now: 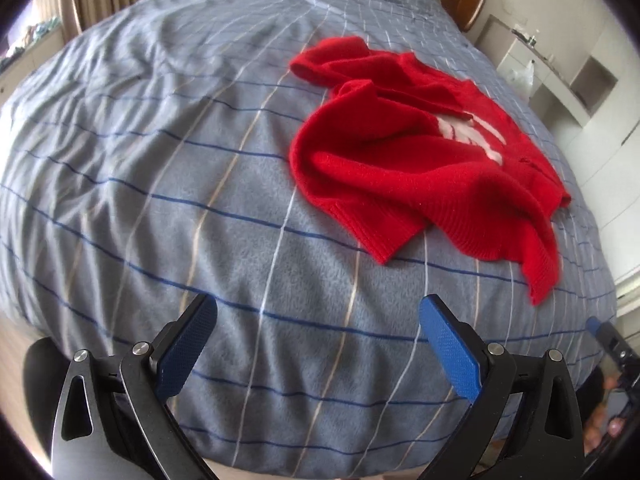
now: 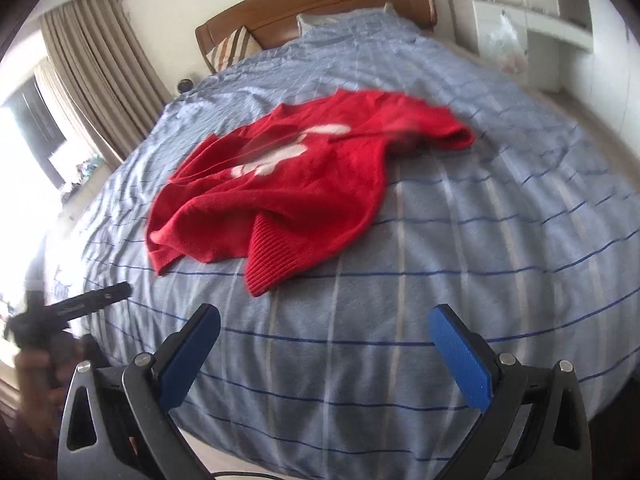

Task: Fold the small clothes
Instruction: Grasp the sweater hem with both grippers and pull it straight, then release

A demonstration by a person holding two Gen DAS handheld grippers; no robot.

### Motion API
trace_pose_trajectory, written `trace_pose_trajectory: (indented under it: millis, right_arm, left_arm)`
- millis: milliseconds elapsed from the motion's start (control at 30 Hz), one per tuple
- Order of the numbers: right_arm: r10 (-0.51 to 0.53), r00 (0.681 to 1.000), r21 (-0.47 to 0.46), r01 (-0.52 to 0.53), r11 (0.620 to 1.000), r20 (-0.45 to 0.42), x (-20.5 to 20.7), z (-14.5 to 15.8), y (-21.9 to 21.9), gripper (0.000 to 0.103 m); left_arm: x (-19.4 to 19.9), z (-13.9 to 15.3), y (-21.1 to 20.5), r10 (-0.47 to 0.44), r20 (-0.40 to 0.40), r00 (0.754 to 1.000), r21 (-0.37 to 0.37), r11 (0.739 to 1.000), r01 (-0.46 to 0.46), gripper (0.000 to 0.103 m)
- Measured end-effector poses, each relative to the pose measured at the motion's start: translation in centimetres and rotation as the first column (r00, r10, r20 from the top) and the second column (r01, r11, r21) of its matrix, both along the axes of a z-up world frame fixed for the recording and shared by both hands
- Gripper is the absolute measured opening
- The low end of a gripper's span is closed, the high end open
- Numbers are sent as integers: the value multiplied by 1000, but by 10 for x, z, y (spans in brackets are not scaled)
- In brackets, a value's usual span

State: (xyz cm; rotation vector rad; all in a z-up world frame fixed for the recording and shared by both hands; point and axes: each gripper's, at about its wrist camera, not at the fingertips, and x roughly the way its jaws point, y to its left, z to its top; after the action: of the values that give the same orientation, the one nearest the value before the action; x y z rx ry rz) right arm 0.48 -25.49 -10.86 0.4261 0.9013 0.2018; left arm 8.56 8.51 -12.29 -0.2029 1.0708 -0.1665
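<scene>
Blue-padded fingers of the left claw (image 1: 318, 316) fill the bottom of the left wrist view, spread wide and holding nothing, hovering over the near part of the bed (image 1: 160, 160). Red sweater (image 1: 420, 152) lies crumpled ahead and to the right, well apart from the fingertips, a white pattern partly showing among its folds, one ribbed hem pointing toward the camera. Wide stretch of bare striped cover to its left. At the right edge, the right claw (image 1: 596, 326) shows only as a blurred tip with a hand (image 1: 608, 420) below it; its state cannot be told from here. Right wrist view: right claw (image 2: 324, 320) also spread, empty, above the bed's near end. Sweater (image 2: 296, 184) sits ahead and slightly left, white marking plainer from this side, ribbed cuff nearest. Open cover to the right and in front. This view alone shows the wooden headboard (image 2: 312, 4), pillows (image 2: 232, 50), curtains (image 2: 96, 68) at left, and the left claw (image 2: 100, 294) side-on at the left edge.
</scene>
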Motion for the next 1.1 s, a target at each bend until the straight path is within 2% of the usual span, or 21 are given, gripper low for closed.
trace_pose_trajectory:
  millis: [67, 100, 167, 200, 233, 267, 300, 367, 467, 600, 667, 833, 967, 1100]
  right_arm:
    - [28, 1000, 108, -29, 994, 13, 15, -13, 6, 102]
    - [40, 999, 148, -42, 988, 22, 23, -18, 10, 99]
    - [55, 998, 232, -59, 971, 21, 40, -30, 16, 80]
    - [51, 999, 260, -53, 964, 14, 47, -36, 18, 67]
    - [41, 999, 275, -41, 961, 7, 52, -41, 19, 59]
    - [28, 1000, 283, -27, 959, 0, 54, -43, 19, 30]
    - [14, 1000, 289, -11, 957, -6, 53, -41, 16, 5]
    - [11, 1000, 303, -17, 953, 23, 39, -25, 4, 5]
    - [73, 995, 255, -87, 963, 63, 8, 12, -17, 5]
    - [145, 989, 270, -137, 953, -10, -26, 33, -41, 5]
    - [152, 985, 225, -131, 966, -79, -32, 22, -45, 5]
    - [97, 964, 108, -72, 991, -248, -29, -34, -44, 5]
    - [59, 963, 51, -47, 998, -265, -34, -36, -40, 4]
    - [21, 962, -99, -49, 994, -272, -24, -49, -30, 4]
  left_arm:
    - [12, -8, -6, -20, 3, 1000, -42, 999, 20, 88]
    - [17, -11, -12, -33, 4, 999, -35, 999, 33, 78]
    - [25, -12, -25, -52, 39, 998, -2, 999, 52, 67]
    - [28, -13, -31, -60, 55, 997, 12, 998, 59, 46]
    - [31, -15, -34, -64, 56, 996, 16, 998, 63, 10]
    - [35, -16, -34, -71, 41, 997, -9, 997, 71, 4]
    - [34, -14, -32, -66, 31, 997, -26, 997, 67, 4]
    - [30, -1, -18, -96, 33, 995, -78, 992, 99, 3]
    - [7, 23, 6, -181, 35, 983, -123, 975, 184, 3]
    - [-26, 40, 32, -281, -4, 960, -116, 953, 279, 3]
    - [-34, 33, 31, -310, -31, 950, -93, 947, 306, 3]
    - [-38, -12, 8, -310, -99, 946, -2, 950, 311, 3]
    - [-45, -13, 7, -287, -89, 954, 50, 955, 292, 2]
    - [-40, -28, 8, -239, -100, 966, 82, 965, 247, 2]
